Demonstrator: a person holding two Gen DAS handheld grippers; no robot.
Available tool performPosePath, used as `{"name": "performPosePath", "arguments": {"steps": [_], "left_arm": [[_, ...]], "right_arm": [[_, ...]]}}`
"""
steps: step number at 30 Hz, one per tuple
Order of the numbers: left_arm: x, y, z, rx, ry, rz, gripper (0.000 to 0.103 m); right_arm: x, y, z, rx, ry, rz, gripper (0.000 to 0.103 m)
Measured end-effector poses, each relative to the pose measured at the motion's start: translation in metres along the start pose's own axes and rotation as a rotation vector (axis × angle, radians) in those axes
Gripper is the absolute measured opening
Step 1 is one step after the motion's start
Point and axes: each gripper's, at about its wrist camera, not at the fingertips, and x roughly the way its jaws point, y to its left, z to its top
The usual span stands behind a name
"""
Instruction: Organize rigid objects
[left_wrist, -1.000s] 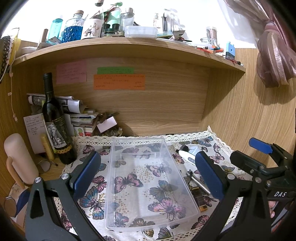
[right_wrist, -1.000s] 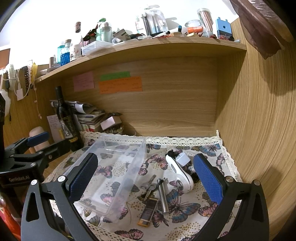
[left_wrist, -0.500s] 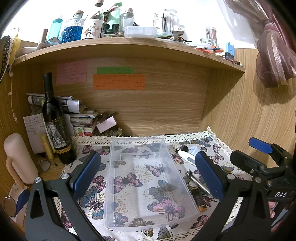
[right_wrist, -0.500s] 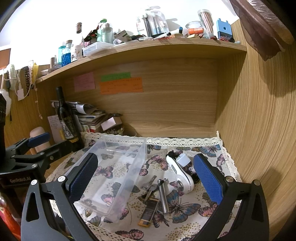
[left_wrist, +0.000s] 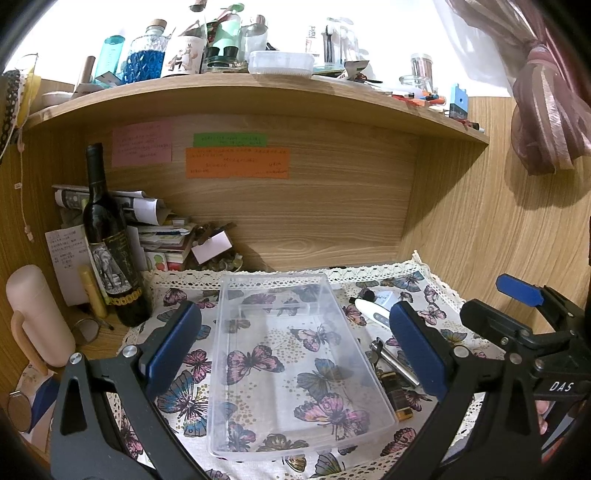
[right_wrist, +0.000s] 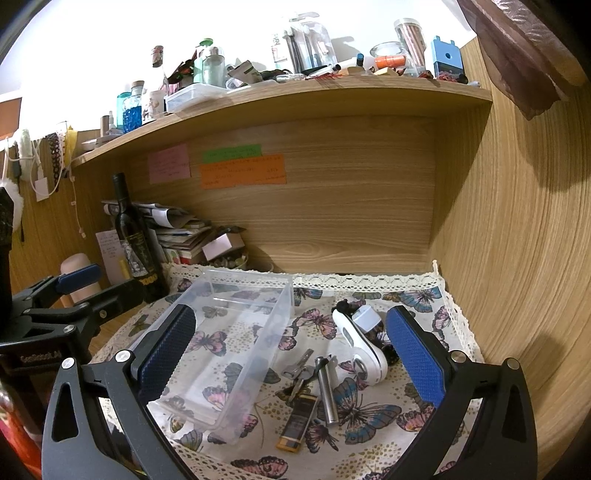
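Note:
An empty clear plastic box (left_wrist: 291, 365) lies on the butterfly cloth (left_wrist: 184, 398); it also shows in the right wrist view (right_wrist: 229, 347). To its right lie keys (right_wrist: 299, 369), a silver metal cylinder (right_wrist: 327, 391), a dark lighter with a yellow end (right_wrist: 297, 424), a white handheld device (right_wrist: 360, 347) and a small white-capped thing (right_wrist: 365, 319). My left gripper (left_wrist: 295, 347) is open, above the box's near part. My right gripper (right_wrist: 291, 354) is open and empty, above the small objects.
A wine bottle (left_wrist: 109, 251) stands at the back left beside stacked papers and books (left_wrist: 162, 236). A pink flask (left_wrist: 37, 317) stands at far left. Wooden walls close the back and right. The shelf (left_wrist: 258, 96) overhead holds several bottles and jars.
Both views have shifted only slightly. The box sits a touch further left in the left wrist view. Both grippers stay open.

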Motion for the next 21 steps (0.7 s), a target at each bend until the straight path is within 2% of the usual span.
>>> {"name": "performPosePath", "arguments": {"steps": [11, 13, 15, 19, 21], "left_arm": [[0.004, 0.000, 0.000, 0.017, 0.003, -0.053, 0.103], [0.007, 0.001, -0.001, 0.017, 0.012, -0.062, 0.100], [0.011, 0.004, -0.001, 0.021, 0.029, -0.050, 0.085], [0.023, 0.022, -0.003, -0.014, 0.071, -0.020, 0.082], [0.031, 0.034, -0.003, -0.025, 0.103, -0.005, 0.076]], "right_arm": [[0.004, -0.003, 0.001, 0.017, 0.006, 0.027, 0.103], [0.007, -0.005, 0.001, 0.019, 0.013, 0.032, 0.102], [0.010, -0.007, 0.001, 0.019, 0.022, 0.032, 0.097], [0.021, -0.013, 0.000, 0.015, 0.059, 0.022, 0.086], [0.027, -0.018, -0.001, 0.013, 0.081, 0.017, 0.078]]}}
